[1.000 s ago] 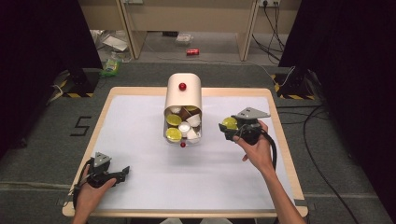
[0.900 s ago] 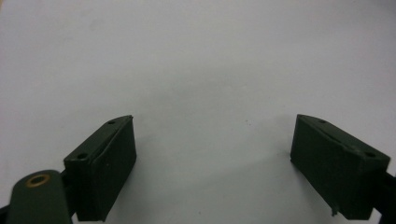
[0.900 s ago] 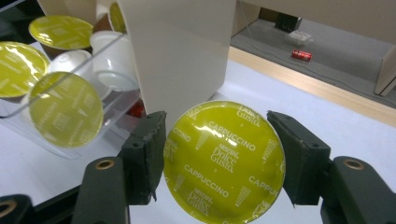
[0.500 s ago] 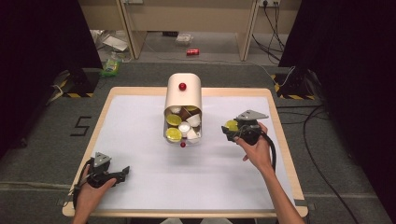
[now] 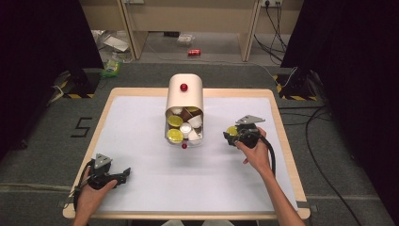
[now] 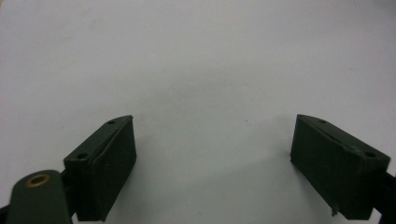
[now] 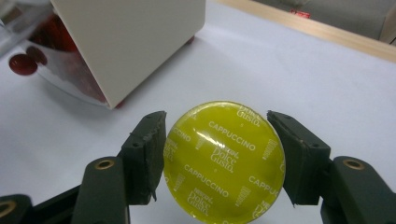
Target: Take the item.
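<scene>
A yellow-lidded cappuccino capsule (image 7: pixel 224 158) sits between the jaws of my right gripper (image 7: pixel 217 154), which is shut on its rim. In the high view that gripper (image 5: pixel 230 135) holds the capsule (image 5: pixel 232 130) just over the white mat, right of the cream capsule dispenser (image 5: pixel 184 92). The dispenser's clear drawer (image 5: pixel 184 141) is pulled out and holds several capsules, yellow, white and brown. My left gripper (image 5: pixel 126 173) rests at the front left of the mat, its jaws wide apart over bare white surface (image 6: pixel 215 158) with nothing between them.
A red knob (image 5: pixel 184 146) marks the drawer's front. The dispenser's cream wall (image 7: pixel 130 42) stands to the upper left in the right gripper view. The table's wooden edge (image 5: pixel 277 113) runs right of the right hand. Cables and litter lie on the floor beyond.
My right gripper has drifted slightly toward the person with the capsule still in it. The left gripper has stayed put.
</scene>
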Available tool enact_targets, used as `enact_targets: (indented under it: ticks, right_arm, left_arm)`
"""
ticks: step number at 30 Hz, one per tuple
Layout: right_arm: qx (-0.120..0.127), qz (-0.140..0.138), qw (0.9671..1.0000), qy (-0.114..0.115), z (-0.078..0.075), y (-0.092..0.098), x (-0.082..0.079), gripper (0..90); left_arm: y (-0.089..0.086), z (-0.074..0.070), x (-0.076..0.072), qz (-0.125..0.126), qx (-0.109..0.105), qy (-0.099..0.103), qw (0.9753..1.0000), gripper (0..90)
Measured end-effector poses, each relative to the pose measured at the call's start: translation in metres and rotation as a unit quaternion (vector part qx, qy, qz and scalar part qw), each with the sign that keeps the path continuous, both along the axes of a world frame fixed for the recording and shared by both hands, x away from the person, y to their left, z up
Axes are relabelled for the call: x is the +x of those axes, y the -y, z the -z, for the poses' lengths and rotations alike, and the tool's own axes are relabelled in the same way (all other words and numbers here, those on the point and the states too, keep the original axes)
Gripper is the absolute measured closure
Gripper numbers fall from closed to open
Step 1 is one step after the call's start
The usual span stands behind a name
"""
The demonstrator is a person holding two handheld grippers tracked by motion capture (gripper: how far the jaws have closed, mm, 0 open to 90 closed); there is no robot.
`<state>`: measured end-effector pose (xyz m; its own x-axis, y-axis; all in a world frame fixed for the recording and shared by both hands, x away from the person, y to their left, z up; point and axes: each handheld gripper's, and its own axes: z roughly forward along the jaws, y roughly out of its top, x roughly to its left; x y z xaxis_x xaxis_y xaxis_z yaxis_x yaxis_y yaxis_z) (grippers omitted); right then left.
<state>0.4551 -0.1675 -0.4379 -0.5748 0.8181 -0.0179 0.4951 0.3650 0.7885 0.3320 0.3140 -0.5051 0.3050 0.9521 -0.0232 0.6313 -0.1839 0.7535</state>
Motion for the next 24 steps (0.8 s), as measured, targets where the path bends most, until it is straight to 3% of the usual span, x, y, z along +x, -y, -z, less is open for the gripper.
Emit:
enact_targets:
  ticks: [14, 24]
  right_arm:
    - [-0.014, -0.006, 0.9997, -0.021, 0.023, -0.012, 0.016, 40.3]
    - [-0.013, -0.016, 0.9994, -0.026, 0.028, -0.022, 0.019, 40.3]
  left_arm:
    - [0.0, 0.0, 0.0, 0.0, 0.0, 0.0, 1.0, 13.5]
    - [0.0, 0.0, 0.0, 0.0, 0.0, 0.0, 1.0, 13.5]
